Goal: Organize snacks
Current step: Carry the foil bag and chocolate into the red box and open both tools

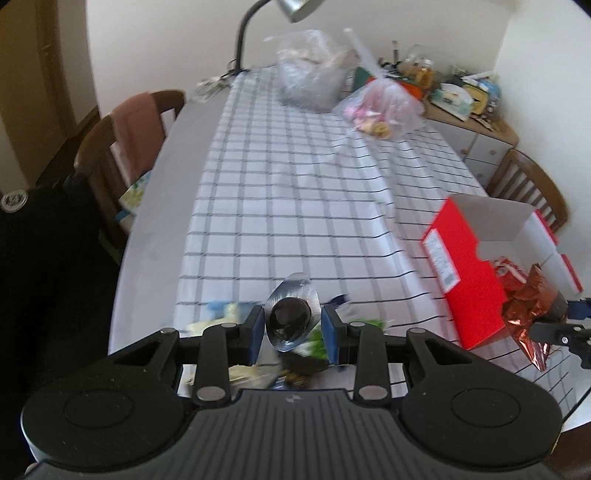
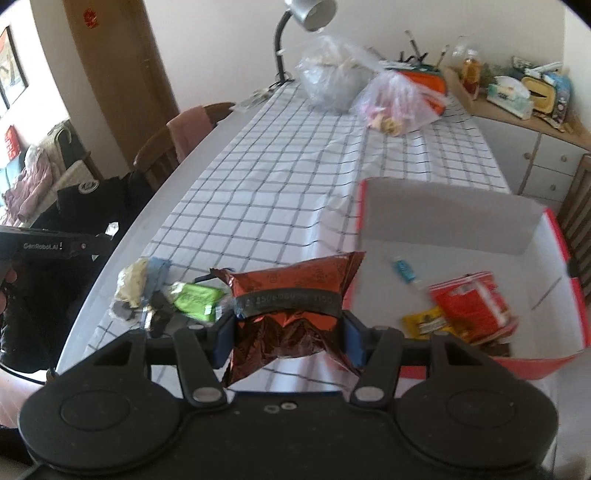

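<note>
Snacks are held on both sides, each raised above the checked tablecloth (image 1: 295, 184): a silver packet with a dark round centre (image 1: 290, 317) is pinched between the blue pads of the left gripper (image 1: 293, 328), jaws drawn fairly close on it, while a copper-red foil packet with a dark band (image 2: 291, 295) is clamped across its middle by the right gripper (image 2: 287, 334), jaws set about halfway apart and the foil crumpled between them. One open red box (image 2: 576, 295) is seen to the right of the table, and at least three packets are counted inside: a red one (image 2: 471, 306), a small yellow one (image 2: 424, 321) and a thin blue one (image 2: 404, 269) (a darker item at the near wall cannot be made out). A loose heap (image 2: 162, 295) is left near the table's front edge; a green packet (image 2: 195, 299), a pale one and a blue one are picked out, the rest being blurred. Two clear plastic bags (image 1: 380, 107) are seen at the far end beneath one lamp (image 1: 291, 7). In the left view the heap is largely hidden behind the gripper, and the right gripper is cut off at the frame's edge.
</note>
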Available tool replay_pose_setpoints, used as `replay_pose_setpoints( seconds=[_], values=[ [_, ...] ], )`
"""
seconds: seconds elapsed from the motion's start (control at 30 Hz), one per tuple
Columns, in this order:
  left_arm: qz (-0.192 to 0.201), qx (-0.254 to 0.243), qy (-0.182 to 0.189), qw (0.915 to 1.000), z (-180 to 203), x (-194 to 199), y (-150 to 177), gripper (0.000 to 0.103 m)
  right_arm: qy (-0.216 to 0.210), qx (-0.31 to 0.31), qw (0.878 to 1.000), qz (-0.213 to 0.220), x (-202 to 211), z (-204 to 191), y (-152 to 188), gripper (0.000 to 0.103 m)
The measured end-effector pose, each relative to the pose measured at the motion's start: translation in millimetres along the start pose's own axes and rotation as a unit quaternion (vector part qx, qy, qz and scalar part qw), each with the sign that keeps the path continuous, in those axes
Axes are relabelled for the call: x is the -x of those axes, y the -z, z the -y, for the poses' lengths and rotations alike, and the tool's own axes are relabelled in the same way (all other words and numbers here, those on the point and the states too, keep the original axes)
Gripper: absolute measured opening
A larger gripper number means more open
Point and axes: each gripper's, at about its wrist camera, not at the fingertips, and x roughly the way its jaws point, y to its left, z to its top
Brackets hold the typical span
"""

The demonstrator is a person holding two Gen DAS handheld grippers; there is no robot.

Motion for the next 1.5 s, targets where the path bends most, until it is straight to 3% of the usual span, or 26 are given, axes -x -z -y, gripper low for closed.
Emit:
replay_pose_setpoints(
  seconds=[0.53, 0.87, 1.2, 1.5],
  values=[
    [0.006, -0.068, 0.03, 0.9972, 156.7, -22.3, -28.1, 0.032, 0.034, -0.014, 0.999, 0.016, 25.0, 120.8, -5.4, 0.057],
    [-0.016, -0.09, 0.037, 0.9951, 235.9, -64.8, -39.8, 0.032, 0.058, -0.004, 0.998, 0.001, 8.5, 186.0, -12.2, 0.057],
    [-0.051, -0.109, 0.026, 0.9924, 287.9, -117.5, -56.8, 0.032, 0.063, 0.023, 0.997, -0.029, -27.9, 216.8, -22.8, 0.057],
    [-0.106, -0.098, 0.006, 0.9895, 299.9, -168.1, -65.0, 0.032, 0.046, 0.057, 0.996, -0.056, -65.2, 222.0, -39.8, 0.058]
  ],
)
